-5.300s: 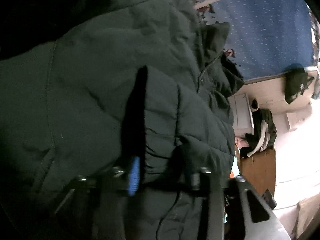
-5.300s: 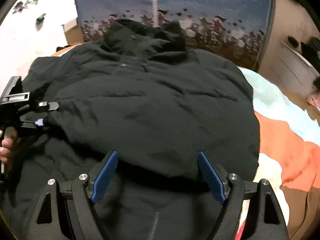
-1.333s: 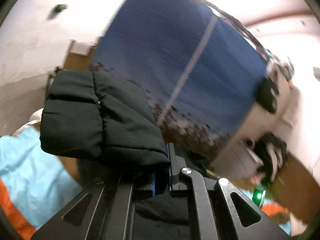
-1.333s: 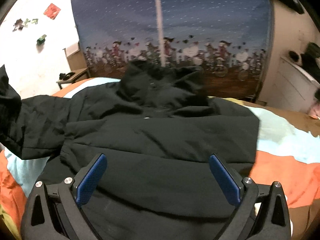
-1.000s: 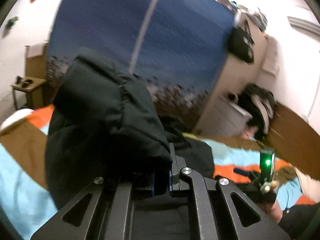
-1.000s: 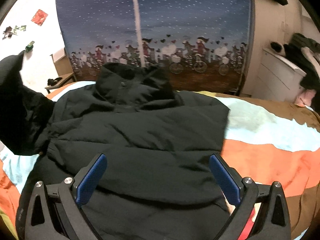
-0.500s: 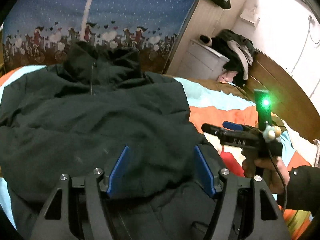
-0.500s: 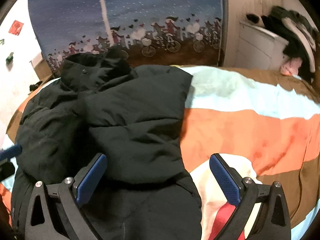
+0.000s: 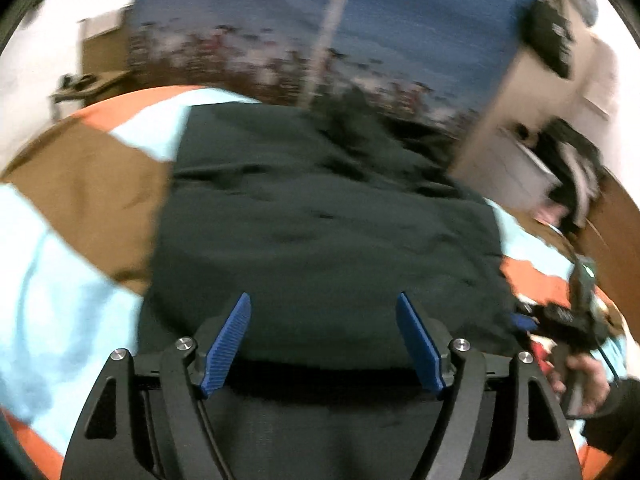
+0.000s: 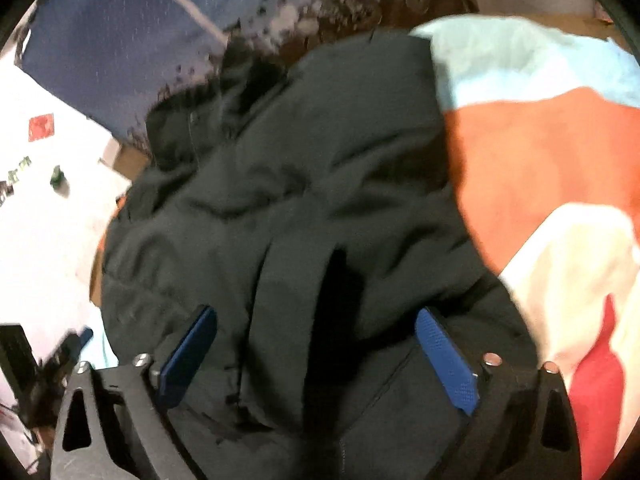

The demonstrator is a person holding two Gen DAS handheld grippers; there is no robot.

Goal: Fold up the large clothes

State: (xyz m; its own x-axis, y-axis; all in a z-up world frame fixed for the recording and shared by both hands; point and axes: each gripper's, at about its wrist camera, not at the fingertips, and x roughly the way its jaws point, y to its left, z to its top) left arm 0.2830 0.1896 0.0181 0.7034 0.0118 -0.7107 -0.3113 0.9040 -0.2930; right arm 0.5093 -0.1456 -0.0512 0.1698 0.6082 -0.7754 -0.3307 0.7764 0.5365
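The dark jacket (image 9: 320,216) lies spread on the bed (image 9: 80,184), collar toward the blue wall hanging (image 9: 400,20), its sides folded in so that its left edge runs nearly straight against brown and pale-blue bedspread. Open bedspread shows left of that edge; on the other side the right wrist view shows bare orange and cream cover (image 10: 560,152) from the jacket's right edge to the frame's rim. The left gripper (image 9: 323,340) hangs over the jacket's near part, jaws opening and fairly wide, blue pads clear of the cloth and holding nothing. The right gripper (image 10: 316,360) is low over the near right part of the jacket, jaws wide but closing, a raised fold of cloth standing between the pads; whether either pad touches it cannot be told. In the left wrist view the right gripper and the hand (image 9: 584,376) holding it sit at the jacket's right edge. Both views are blurred.
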